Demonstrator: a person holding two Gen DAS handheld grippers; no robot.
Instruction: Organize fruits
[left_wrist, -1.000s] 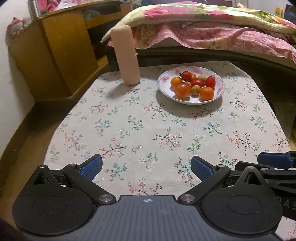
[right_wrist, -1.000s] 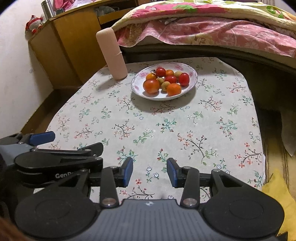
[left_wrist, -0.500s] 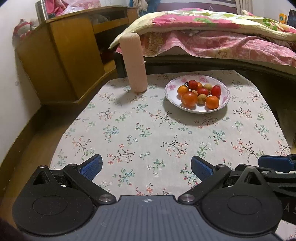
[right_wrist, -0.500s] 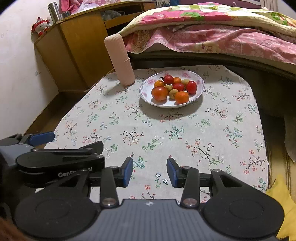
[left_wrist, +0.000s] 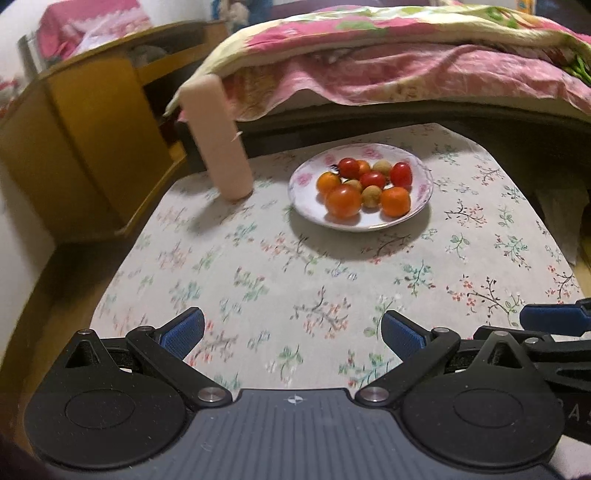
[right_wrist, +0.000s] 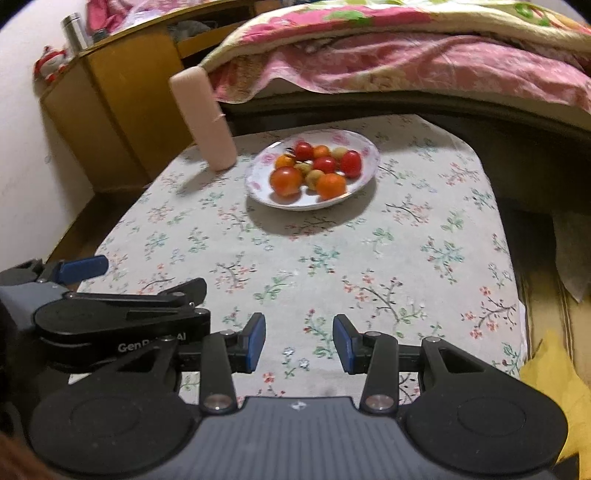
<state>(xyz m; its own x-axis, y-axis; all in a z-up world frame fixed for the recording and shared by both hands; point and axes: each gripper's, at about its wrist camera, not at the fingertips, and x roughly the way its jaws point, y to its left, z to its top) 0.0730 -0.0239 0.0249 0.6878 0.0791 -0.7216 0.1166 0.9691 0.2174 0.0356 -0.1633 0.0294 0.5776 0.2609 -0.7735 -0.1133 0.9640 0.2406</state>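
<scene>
Hovering over the floral-print tablecloth (left_wrist: 295, 280), the left gripper (left_wrist: 291, 332) is spread wide and holds nothing — the right gripper (right_wrist: 299, 339), narrower, is also released. At twelve o'clock, well apart, sits the white rose-patterned plate (left_wrist: 421, 184) of red and orange tomatoes (left_wrist: 343, 201) (small tan fruits too), a pale pink cylinder (left_wrist: 218, 140) at its ten o'clock.

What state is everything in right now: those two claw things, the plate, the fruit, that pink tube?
Left gripper: fingers wide apart, nothing between them, above the tablecloth.
Right gripper: fingers narrowly apart, empty.
Plate: flat on the tablecloth, holding fruit.
Fruits: piled together on the plate, untouched.
Pink cylinder: standing upright beside the plate, apart from it.
Tablecloth: spread flat.
</scene>
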